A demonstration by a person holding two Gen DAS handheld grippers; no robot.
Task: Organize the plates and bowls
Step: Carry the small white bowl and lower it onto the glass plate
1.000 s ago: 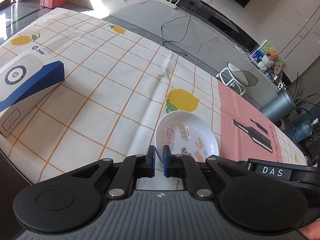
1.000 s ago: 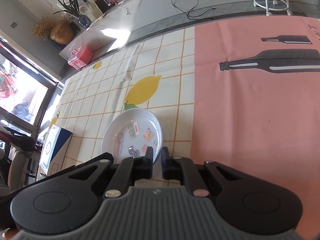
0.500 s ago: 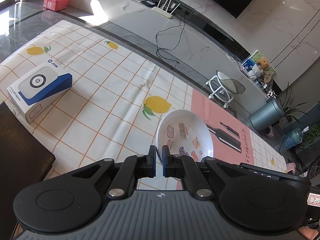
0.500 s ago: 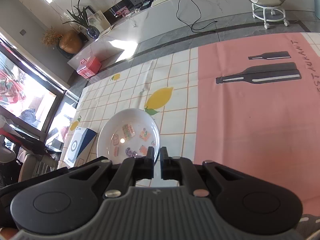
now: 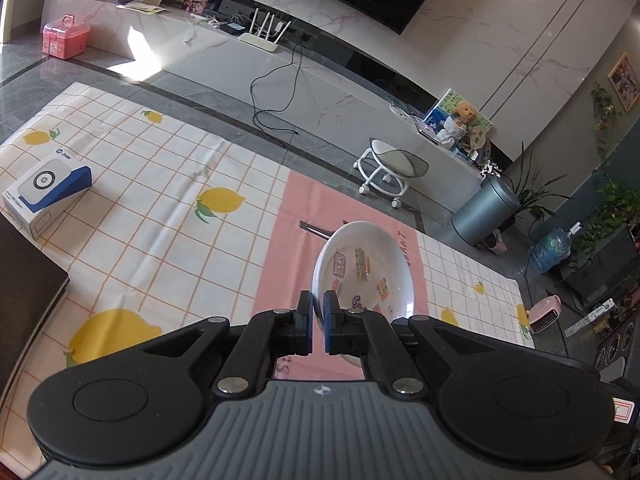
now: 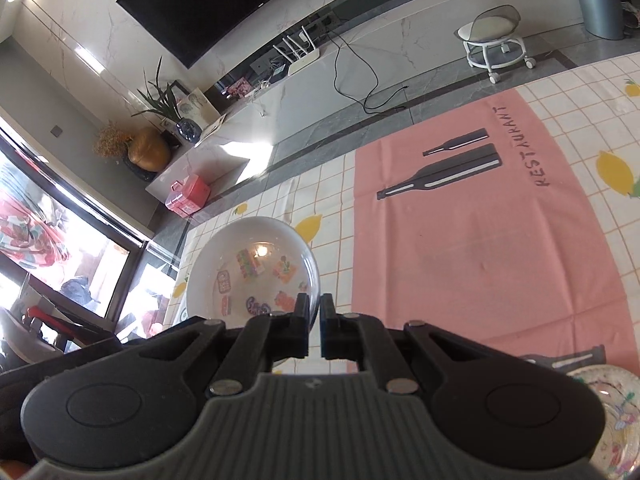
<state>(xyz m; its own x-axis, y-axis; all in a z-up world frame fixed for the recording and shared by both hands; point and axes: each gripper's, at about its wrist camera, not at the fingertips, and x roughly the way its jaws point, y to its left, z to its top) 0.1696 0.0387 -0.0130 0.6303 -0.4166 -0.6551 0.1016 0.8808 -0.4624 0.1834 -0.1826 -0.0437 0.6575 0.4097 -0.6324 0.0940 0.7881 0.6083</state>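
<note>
My left claw (image 5: 318, 312) pinches the near rim of the white bowl (image 5: 364, 268), and my right claw (image 6: 314, 314) pinches the rim on the other side, so both hold the one bowl (image 6: 252, 268) tilted in the air above the cloth (image 5: 160, 216). The bowl hangs over the pink mat (image 6: 480, 240) from the left view, with stickers showing inside it. A patterned plate (image 6: 612, 420) lies at the lower right, and a blue-and-white box (image 5: 44, 188) sits far left on the cloth.
</note>
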